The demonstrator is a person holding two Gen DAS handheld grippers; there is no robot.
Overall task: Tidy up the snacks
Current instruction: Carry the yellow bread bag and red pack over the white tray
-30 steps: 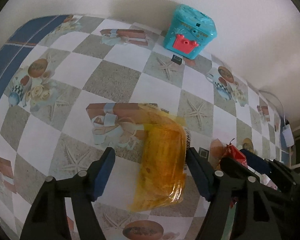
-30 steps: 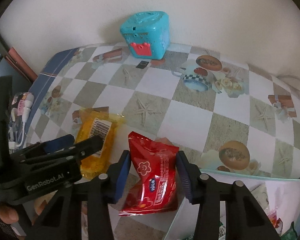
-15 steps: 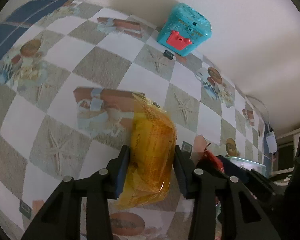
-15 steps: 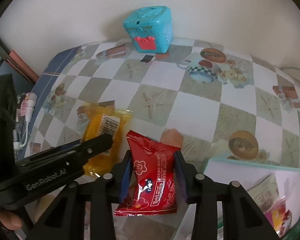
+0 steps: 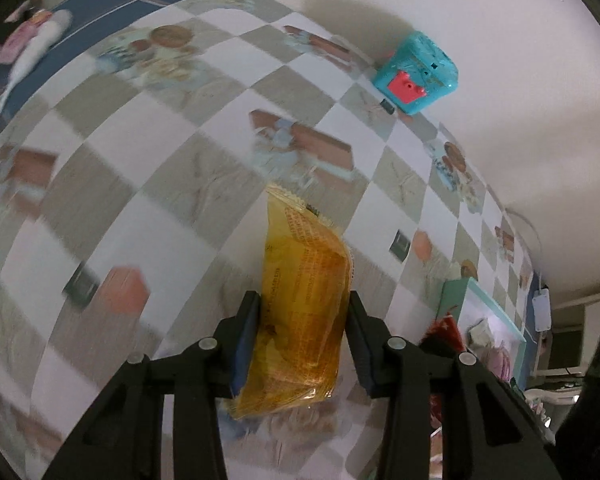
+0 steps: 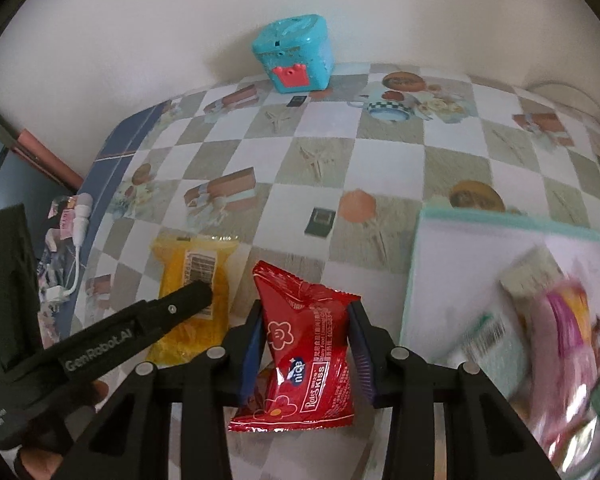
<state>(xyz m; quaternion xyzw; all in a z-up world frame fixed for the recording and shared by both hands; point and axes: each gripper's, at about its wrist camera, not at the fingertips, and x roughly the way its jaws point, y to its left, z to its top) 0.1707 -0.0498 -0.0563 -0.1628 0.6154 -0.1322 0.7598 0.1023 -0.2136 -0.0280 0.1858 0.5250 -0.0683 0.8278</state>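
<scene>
The yellow snack packet (image 5: 304,316) is clamped by the left gripper (image 5: 303,344); the red snack packet (image 6: 306,344) is pinched by the right gripper (image 6: 306,352).

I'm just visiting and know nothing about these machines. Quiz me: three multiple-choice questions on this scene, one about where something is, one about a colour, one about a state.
1. Where does the turquoise toy box stand?
A. by the wall at the far edge of the table
B. inside the storage box
C. between the two packets

2. What colour is the snack packet in the right gripper?
A. green
B. red
C. blue

3. How is the left gripper?
A. wide open and empty
B. lying on the table
C. shut on the yellow snack packet

Answers:
1 A, it sits against the white wall.
2 B, the wrapper is red.
3 C, both pads press the packet's sides.
</scene>
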